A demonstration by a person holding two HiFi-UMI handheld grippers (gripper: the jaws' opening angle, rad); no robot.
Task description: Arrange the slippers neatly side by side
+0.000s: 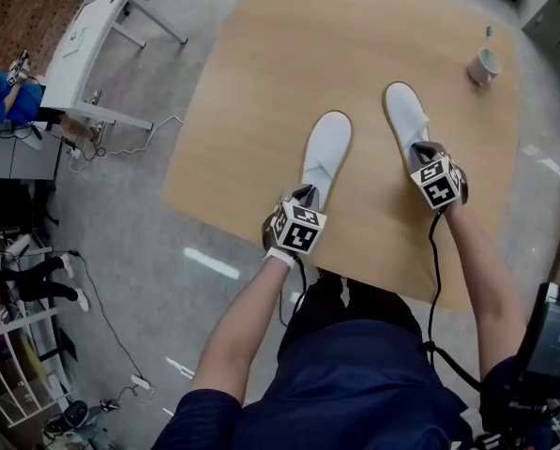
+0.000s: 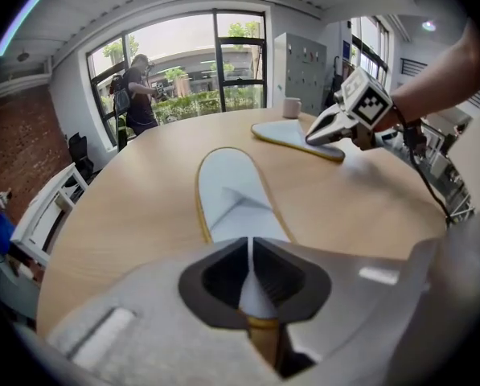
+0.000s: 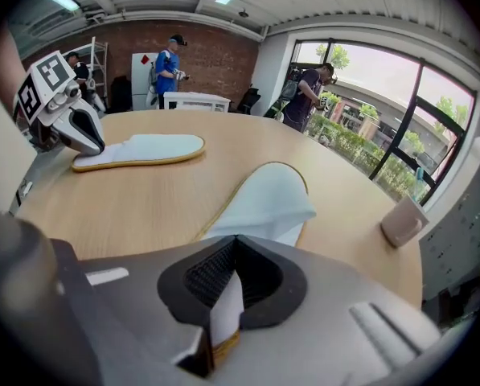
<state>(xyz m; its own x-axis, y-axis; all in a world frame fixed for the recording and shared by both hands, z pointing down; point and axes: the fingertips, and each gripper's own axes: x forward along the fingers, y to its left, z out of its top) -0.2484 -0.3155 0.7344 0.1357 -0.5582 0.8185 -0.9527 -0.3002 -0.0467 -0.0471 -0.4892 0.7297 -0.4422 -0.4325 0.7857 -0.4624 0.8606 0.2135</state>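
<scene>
Two white slippers with tan edging lie on the round wooden table [image 1: 261, 82], toes pointing away from me. The left slipper [image 1: 326, 153] [image 2: 235, 195] has its heel pinched in my left gripper [image 1: 303, 198] [image 2: 250, 292], which is shut on it. The right slipper [image 1: 407, 115] [image 3: 264, 203] sits further from me, and my right gripper [image 1: 426, 155] [image 3: 223, 296] is shut on its heel. A gap of bare table separates the two slippers, and they are slightly angled apart. Each gripper view shows the other slipper [image 2: 292, 135] [image 3: 139, 151] and the other gripper [image 2: 336, 123] [image 3: 71, 123].
A pale mug [image 1: 485, 65] [image 3: 403, 220] stands on the table at the far right. A white desk [image 1: 87, 40] and cables lie on the floor to the left. People stand in the room's background by the windows and brick wall.
</scene>
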